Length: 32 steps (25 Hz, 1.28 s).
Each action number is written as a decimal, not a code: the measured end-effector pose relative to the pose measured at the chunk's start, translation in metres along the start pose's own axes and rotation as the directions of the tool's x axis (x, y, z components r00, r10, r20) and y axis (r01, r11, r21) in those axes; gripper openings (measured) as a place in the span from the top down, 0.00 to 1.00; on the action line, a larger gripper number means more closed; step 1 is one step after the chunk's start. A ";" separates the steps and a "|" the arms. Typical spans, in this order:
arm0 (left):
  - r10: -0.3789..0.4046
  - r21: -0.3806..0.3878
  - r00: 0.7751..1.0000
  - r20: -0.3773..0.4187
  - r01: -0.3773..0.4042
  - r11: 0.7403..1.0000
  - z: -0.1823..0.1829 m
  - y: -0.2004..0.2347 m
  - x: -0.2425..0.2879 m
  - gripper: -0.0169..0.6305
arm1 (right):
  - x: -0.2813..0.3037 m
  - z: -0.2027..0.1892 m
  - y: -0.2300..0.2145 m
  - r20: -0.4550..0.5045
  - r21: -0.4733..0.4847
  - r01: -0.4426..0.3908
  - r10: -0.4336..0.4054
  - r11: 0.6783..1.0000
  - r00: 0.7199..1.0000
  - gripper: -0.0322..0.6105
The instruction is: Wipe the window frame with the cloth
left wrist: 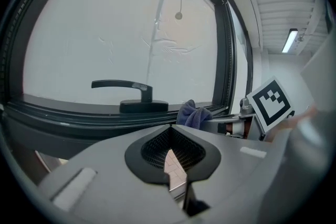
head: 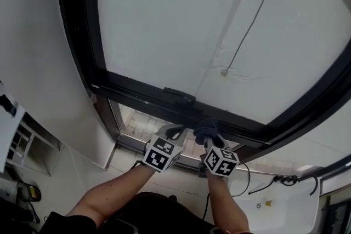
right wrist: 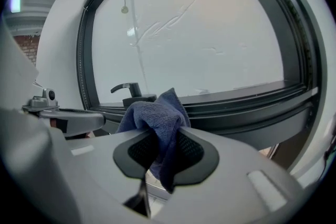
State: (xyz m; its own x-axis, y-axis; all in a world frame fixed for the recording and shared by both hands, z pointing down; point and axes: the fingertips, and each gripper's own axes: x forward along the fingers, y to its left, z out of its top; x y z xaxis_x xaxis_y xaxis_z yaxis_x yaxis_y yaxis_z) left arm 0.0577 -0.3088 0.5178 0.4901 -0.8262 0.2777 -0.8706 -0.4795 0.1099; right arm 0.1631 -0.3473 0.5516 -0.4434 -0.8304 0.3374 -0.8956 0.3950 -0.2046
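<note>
Your right gripper (right wrist: 167,140) pinches blue cloth (right wrist: 153,114) at window frame (head: 131,90). Left gripper (left wrist: 170,131) closed, holds nothing. Most wiping looks left to do.

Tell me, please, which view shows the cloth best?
The right gripper view: the cloth fills the foreground, clamped in the right gripper. The left gripper view shows a small bunch; the head view, a dark lump.
</note>
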 end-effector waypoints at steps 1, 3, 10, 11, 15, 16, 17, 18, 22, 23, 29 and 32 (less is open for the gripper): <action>0.007 -0.007 1.000 0.003 -0.007 1.000 -0.001 0.004 -0.004 0.98 | 0.002 0.000 0.005 -0.004 -0.005 -0.007 0.007 1.000 1.000 0.84; 0.022 -0.019 1.000 0.009 -0.022 1.000 -0.003 0.014 -0.011 0.98 | 0.008 -0.001 0.016 -0.014 -0.010 -0.023 0.022 1.000 1.000 0.84; 0.074 -0.058 0.997 0.024 -0.072 0.996 -0.008 0.049 -0.035 0.98 | 0.025 -0.004 0.056 -0.033 -0.030 -0.076 0.075 0.997 0.997 0.84; 0.082 -0.060 0.996 0.028 -0.080 0.995 -0.008 0.055 -0.040 0.98 | 0.028 -0.004 0.062 -0.034 -0.027 -0.082 0.081 0.996 0.996 0.84; 0.112 -0.069 0.993 0.038 -0.110 0.992 -0.010 0.077 -0.058 0.98 | 0.038 -0.006 0.085 -0.037 -0.025 -0.107 0.106 0.994 0.994 0.84; 0.121 -0.070 0.992 0.037 -0.118 0.990 -0.012 0.083 -0.063 0.98 | 0.041 -0.006 0.091 -0.037 -0.024 -0.115 0.114 0.993 0.993 0.84; 0.129 -0.072 0.991 0.037 -0.126 0.989 -0.013 0.089 -0.067 0.98 | 0.044 -0.007 0.098 -0.037 -0.022 -0.124 0.123 0.992 0.992 0.84; 0.137 -0.073 0.990 0.037 -0.134 0.988 -0.014 0.095 -0.072 0.98 | 0.047 -0.007 0.105 -0.037 -0.021 -0.132 0.131 0.991 0.991 0.84; 0.182 -0.078 0.983 0.037 -0.178 0.981 -0.020 0.121 -0.090 0.98 | 0.060 -0.010 0.134 -0.046 -0.035 -0.164 0.162 0.986 0.986 0.84; 0.194 -0.081 0.980 0.037 -0.191 0.978 -0.020 0.128 -0.094 0.98 | 0.062 -0.010 0.140 -0.049 -0.039 -0.170 0.168 0.985 0.985 0.84; 0.233 -0.106 0.971 0.054 -0.226 0.968 -0.024 0.160 -0.118 0.98 | 0.077 -0.012 0.175 -0.065 -0.064 -0.205 0.201 0.977 0.977 0.84; 0.259 -0.126 0.964 0.057 -0.250 0.960 -0.029 0.176 -0.129 0.98 | 0.085 -0.014 0.192 -0.076 -0.075 -0.228 0.223 0.971 0.972 0.84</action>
State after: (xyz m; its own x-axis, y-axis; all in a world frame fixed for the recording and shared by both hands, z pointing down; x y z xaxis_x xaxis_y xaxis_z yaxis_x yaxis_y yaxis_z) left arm -0.1598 -0.2783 0.5289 0.2499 -0.9377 0.2415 -0.9637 -0.2167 0.1559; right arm -0.0474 -0.3363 0.5540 -0.6330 -0.6892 0.3525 -0.7710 0.6025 -0.2066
